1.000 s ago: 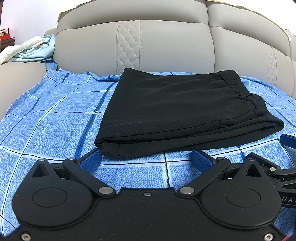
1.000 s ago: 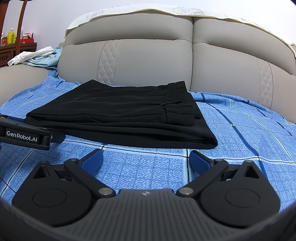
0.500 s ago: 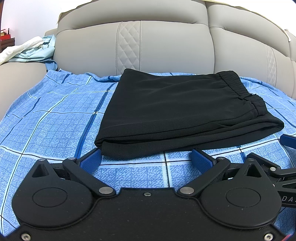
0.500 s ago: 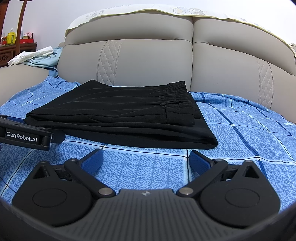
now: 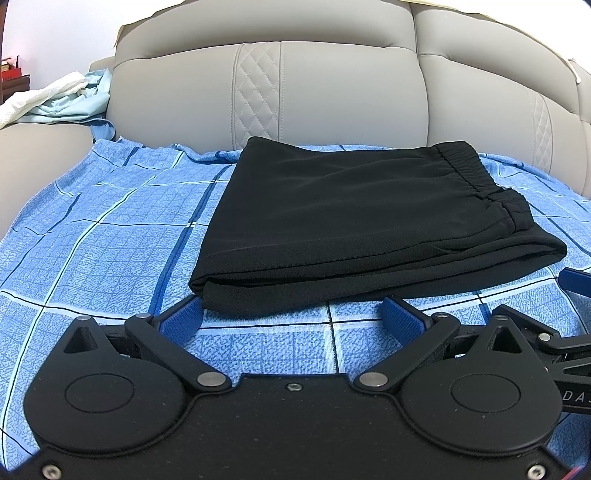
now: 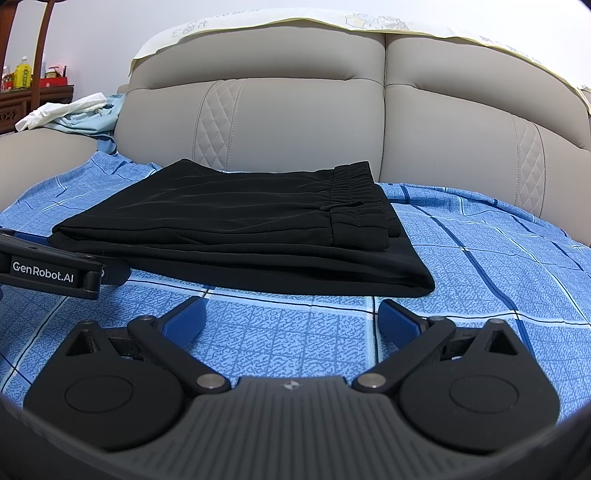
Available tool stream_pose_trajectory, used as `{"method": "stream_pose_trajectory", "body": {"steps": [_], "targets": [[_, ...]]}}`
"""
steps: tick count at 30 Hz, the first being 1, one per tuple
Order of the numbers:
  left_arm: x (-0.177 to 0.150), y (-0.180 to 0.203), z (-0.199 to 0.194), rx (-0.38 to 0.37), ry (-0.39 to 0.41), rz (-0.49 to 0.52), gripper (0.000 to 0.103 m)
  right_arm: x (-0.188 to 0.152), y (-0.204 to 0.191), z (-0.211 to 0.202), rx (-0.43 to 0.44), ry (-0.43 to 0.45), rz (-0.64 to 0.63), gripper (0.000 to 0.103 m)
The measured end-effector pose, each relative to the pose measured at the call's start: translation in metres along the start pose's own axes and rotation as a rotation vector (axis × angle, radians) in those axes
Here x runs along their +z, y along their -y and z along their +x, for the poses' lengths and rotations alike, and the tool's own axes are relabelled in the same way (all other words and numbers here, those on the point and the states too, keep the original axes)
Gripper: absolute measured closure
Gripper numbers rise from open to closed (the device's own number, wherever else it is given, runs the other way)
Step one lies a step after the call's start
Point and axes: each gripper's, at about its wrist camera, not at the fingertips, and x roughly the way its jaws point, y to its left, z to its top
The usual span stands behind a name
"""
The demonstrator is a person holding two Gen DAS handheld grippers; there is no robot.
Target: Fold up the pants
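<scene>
Black pants lie folded into a flat rectangle on the blue checked sheet, elastic waistband on the right. They also show in the right wrist view. My left gripper is open and empty, just in front of the pants' near left corner. My right gripper is open and empty, just in front of the pants' near right corner. The left gripper's body shows at the left of the right wrist view. Part of the right gripper shows at the right edge of the left wrist view.
The grey padded sofa back rises behind the pants. Light blue and white clothes lie on the left armrest. A wooden shelf with bottles stands far left. A pale cloth drapes the sofa top.
</scene>
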Motion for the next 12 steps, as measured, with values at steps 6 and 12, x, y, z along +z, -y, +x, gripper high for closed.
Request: {"method": "stream_pose_trajectory", "body": {"steps": [6,12], "targets": [[-0.0005,-0.0006,0.0002,0.000,0.001,-0.001,0.000,0.0000,-0.0001,0.0002,0.000,0.000,0.000,0.000],[0.0004,0.0009,-0.0007,0.000,0.003,-0.001,0.000,-0.0003,0.0000,0.0002,0.000,0.000,0.000,0.000]]}}
